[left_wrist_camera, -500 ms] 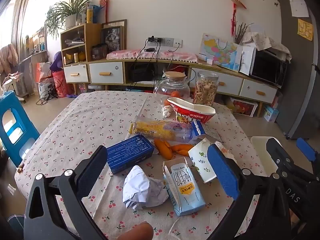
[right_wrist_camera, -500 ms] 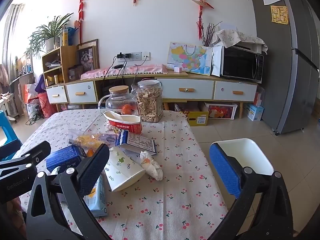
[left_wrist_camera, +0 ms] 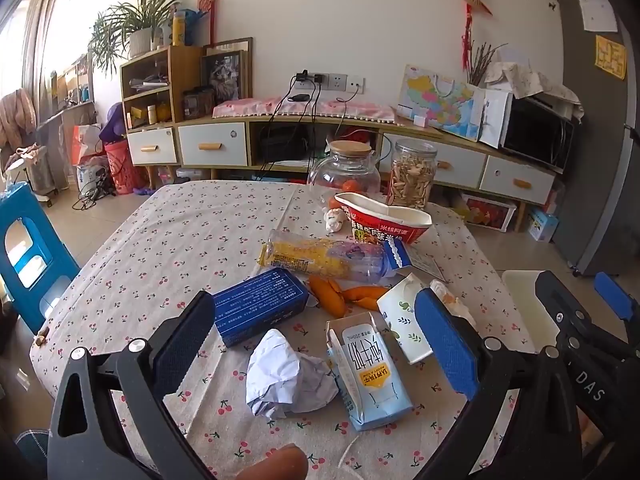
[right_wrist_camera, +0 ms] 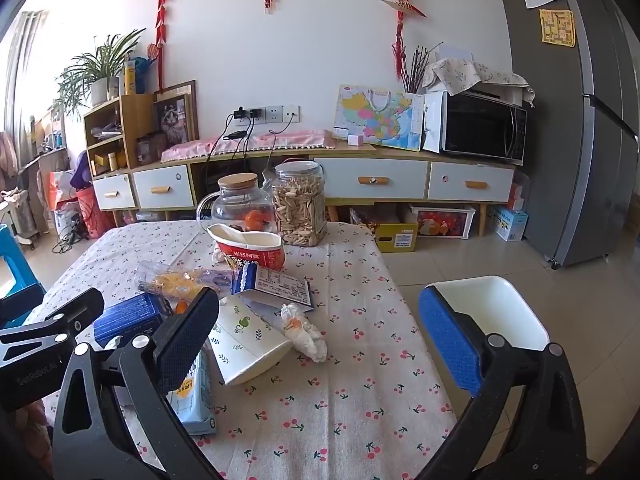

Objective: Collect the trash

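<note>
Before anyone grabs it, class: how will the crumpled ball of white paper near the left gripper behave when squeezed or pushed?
The paper ball looks loosely crumpled, so it will probably squash between the fingers instead of resisting. It is likely very light and may skid or tumble on the tablecloth if nudged. It seems unbreakable.

Low in the left wrist view a crumpled white paper ball (left_wrist_camera: pixel 286 376) touches a flattened pale-blue milk carton (left_wrist_camera: pixel 370 372); above them a dark blue box (left_wrist_camera: pixel 260 304), orange peels (left_wrist_camera: pixel 344 294), a tipped leaf-print paper cup (left_wrist_camera: pixel 402 320), a clear yellow wrapper (left_wrist_camera: pixel 320 258) and a squashed red noodle bowl (left_wrist_camera: pixel 384 222) at centre
</note>
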